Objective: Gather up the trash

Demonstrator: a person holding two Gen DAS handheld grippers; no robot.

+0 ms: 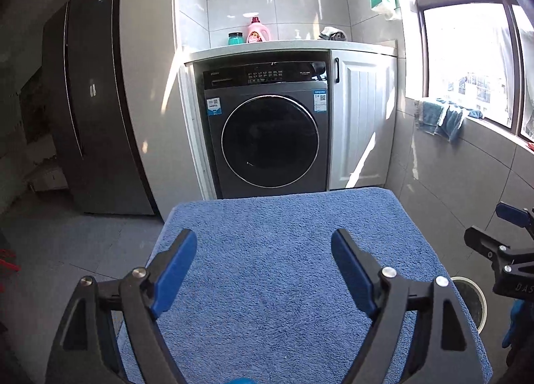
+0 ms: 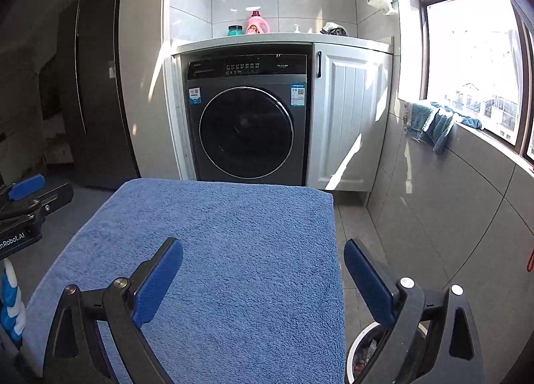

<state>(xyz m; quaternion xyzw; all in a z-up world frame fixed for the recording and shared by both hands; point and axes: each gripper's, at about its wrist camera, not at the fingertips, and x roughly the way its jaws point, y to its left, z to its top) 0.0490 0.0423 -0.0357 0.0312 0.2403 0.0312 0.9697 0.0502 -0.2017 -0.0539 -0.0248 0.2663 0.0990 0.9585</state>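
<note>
Hovering apart and empty, left tongs (image 1: 263,245) and right tongs (image 2: 263,255), one blue towel (image 1: 283,250), one bin (image 2: 363,347)

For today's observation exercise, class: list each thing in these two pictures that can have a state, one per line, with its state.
Left gripper: open, empty, over the blue towel.
Right gripper: open, empty.
Blue towel: spread flat, nothing on it.
Washing machine: door shut.
White cabinet door: shut.
Pink detergent bottle: upright, capped.
Trash bin: open-topped, beside the towel-covered surface.
Blue cloths: draped over the window sill.
</note>
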